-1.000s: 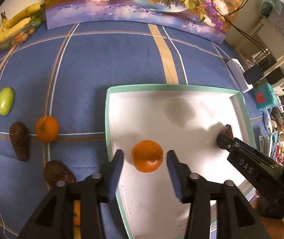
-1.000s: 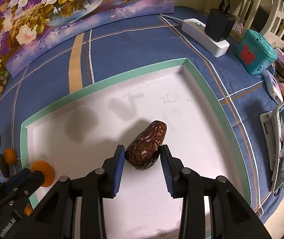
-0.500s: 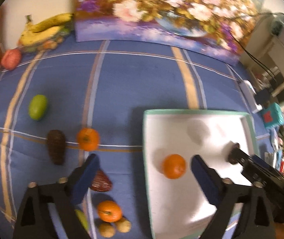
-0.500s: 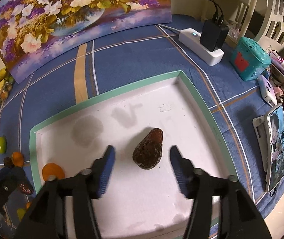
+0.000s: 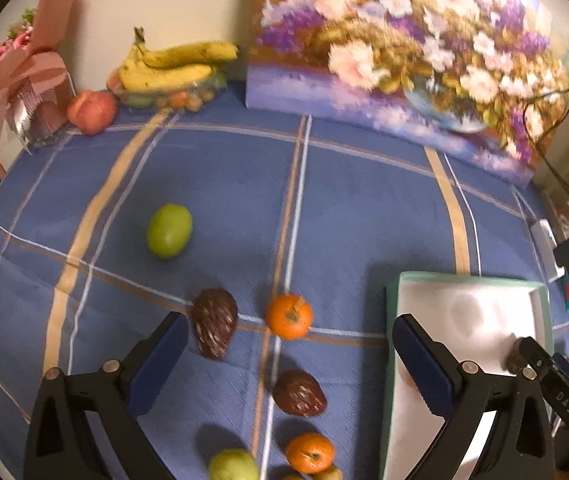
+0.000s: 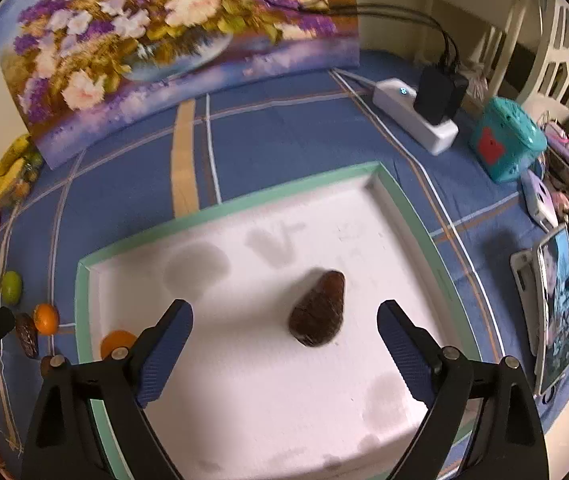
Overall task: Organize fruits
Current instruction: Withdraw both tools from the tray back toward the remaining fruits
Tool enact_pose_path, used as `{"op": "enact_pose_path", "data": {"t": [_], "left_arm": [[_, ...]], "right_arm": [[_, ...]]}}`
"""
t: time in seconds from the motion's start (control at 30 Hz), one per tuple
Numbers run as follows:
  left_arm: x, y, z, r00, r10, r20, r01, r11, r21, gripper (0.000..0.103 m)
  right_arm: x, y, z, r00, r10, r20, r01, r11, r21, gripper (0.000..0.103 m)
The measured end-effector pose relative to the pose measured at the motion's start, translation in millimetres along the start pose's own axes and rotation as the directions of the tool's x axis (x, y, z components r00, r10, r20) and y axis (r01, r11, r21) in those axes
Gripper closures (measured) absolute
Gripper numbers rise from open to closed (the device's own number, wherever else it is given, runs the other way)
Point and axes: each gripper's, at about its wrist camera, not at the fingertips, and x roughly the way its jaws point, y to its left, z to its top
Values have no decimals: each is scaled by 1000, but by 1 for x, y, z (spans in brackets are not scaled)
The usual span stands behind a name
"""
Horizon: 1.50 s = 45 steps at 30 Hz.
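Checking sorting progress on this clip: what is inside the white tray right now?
In the right wrist view the white tray holds a brown scaly fruit and an orange at its left edge, partly hidden by the right gripper, whose jaws are opening. The near corners are covered.

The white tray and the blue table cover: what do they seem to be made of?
The tray looks like matte foam or paperboard: a dull, slightly grainy white floor with grey stains and a pale green rim. The table cover looks like woven cloth: a fine ribbed texture and soft creases.
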Motion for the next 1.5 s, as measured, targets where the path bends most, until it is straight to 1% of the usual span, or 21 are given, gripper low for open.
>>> {"op": "enact_pose_path", "data": {"t": [0.1, 0.23, 0.37, 0.4, 0.5, 0.6, 0.7, 0.8, 0.97, 1.1, 1.23, 1.3, 1.43, 1.5], "left_arm": [[-3, 7, 5, 1000, 9, 28, -9, 1000, 4, 0], [-6, 17, 10, 999, -23, 44, 23, 1000, 0, 0], [-11, 22, 15, 997, -12, 74, 10, 1000, 27, 0], [-12, 24, 17, 997, -16, 79, 14, 999, 29, 0], [-16, 34, 23, 995, -59, 83, 57, 998, 31, 0], [-19, 43, 29, 994, -70, 81, 69, 997, 26, 0], [-21, 54, 32, 993, -78, 87, 77, 997, 18, 0], [-21, 67, 35, 994, -52, 98, 51, 999, 12, 0], [-22, 102, 39, 994, -1, 110, 4, 1000, -30, 0], [-27, 124, 43, 994, 35, 107, -29, 998, -57, 0], [-29, 146, 46, 995, 30, 97, -20, 994, -111, 0], [-32, 152, 47, 994, 34, 101, -22, 992, -122, 0], [-36, 163, 52, 993, 60, 104, -47, 991, -123, 0], [-36, 168, 53, 994, 52, 99, -39, 991, -131, 1]], "right_arm": [[-2, 7, 0, 1000, 11, 22, -11, 1000, -7, 9], [-2, 14, 1, 999, 35, 32, -35, 999, 5, 9], [-3, 24, 1, 998, 43, 51, -44, 999, 5, 9], [-4, 28, 0, 997, 45, 60, -45, 999, -5, 9], [-5, 40, 1, 997, 47, 61, -46, 999, -23, 9], [-5, 52, 2, 994, 88, 62, -87, 996, -27, 9], [-7, 67, 3, 992, 107, 66, -104, 993, -50, 9], [-6, 81, 1, 989, 135, 66, -129, 988, -79, 9], [-7, 105, -4, 981, 172, 86, -158, 976, -150, 9], [-11, 124, -5, 962, 254, 100, -234, 956, -177, 9], [-15, 144, -7, 948, 303, 95, -280, 939, -200, 9], [-15, 154, -8, 941, 326, 88, -303, 930, -207, 9], [-21, 172, -12, 936, 339, 96, -310, 921, -236, 9], [-26, 183, -12, 933, 345, 107, -309, 916, -256, 9]]}}
